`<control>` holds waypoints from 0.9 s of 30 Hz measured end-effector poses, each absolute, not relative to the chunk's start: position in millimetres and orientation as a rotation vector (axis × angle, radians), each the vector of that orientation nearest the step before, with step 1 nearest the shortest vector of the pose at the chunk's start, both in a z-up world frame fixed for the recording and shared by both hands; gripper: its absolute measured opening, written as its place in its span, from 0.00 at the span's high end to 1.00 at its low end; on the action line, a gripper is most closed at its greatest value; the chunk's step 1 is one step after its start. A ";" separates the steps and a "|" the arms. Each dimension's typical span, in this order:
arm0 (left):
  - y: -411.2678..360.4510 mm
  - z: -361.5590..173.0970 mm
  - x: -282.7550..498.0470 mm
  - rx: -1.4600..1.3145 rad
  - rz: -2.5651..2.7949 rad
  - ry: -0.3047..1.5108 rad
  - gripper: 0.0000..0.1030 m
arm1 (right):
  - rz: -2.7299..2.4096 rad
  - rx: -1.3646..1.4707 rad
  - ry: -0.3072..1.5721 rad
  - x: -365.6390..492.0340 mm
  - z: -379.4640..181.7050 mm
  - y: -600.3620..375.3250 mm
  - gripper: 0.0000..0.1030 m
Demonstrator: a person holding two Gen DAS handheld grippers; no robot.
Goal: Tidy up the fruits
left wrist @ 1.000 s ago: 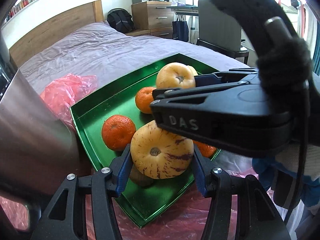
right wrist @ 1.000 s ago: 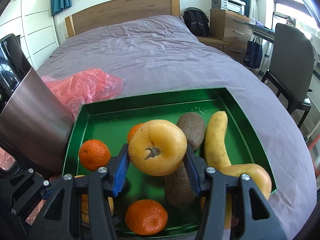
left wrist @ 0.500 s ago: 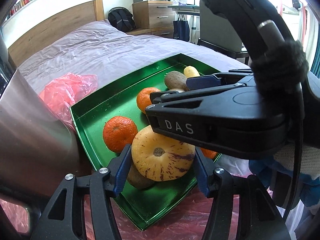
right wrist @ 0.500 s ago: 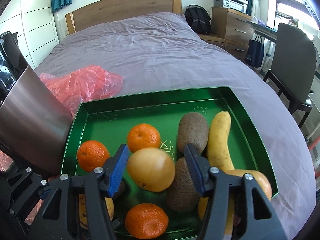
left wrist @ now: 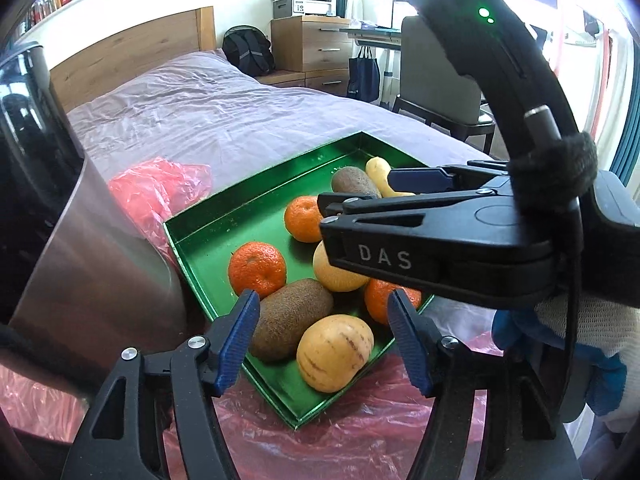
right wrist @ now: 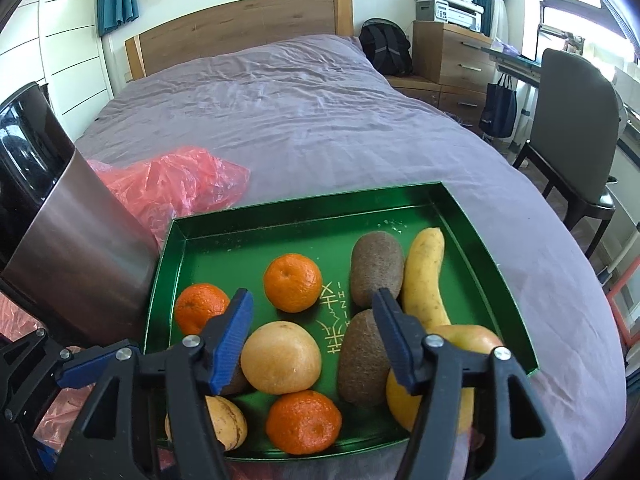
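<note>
Resting on a purple bedspread [right wrist: 320, 120], the green tray [right wrist: 304, 210] faces both grippers' parted, empty jaws.

Both grippers hang low, side by side, fingers pointing forward and down. The left gripper [left wrist: 322, 334] has its blue-padded jaws spread wide and grips nothing. The right gripper [right wrist: 312, 334] is likewise spread apart and empty; from the left side its black body [left wrist: 440, 236] crosses close in front, held by a hand in a white-and-blue glove [left wrist: 592, 344].
</note>
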State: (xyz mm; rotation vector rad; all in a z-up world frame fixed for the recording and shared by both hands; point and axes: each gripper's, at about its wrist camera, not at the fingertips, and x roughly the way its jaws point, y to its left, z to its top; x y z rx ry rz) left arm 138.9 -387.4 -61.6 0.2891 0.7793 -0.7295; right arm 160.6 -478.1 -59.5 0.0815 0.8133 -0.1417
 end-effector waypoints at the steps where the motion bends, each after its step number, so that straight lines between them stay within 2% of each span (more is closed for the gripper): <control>1: -384.7 -59.2 136.4 0.286 -0.732 0.779 0.41 | -0.146 0.082 0.809 157.2 -56.2 -477.6 0.13; 10: -349.5 -37.5 95.8 0.227 -0.763 0.779 0.38 | -0.173 0.090 0.795 121.6 -35.1 -467.3 0.10; 13: -331.6 -32.2 80.8 0.212 -0.745 0.776 0.37 | -0.172 0.088 0.793 105.5 -30.2 -457.8 0.02; 27: -207.6 -21.2 55.9 0.099 -0.491 0.786 0.36 | -0.080 0.039 0.807 37.8 -30.4 -365.6 0.00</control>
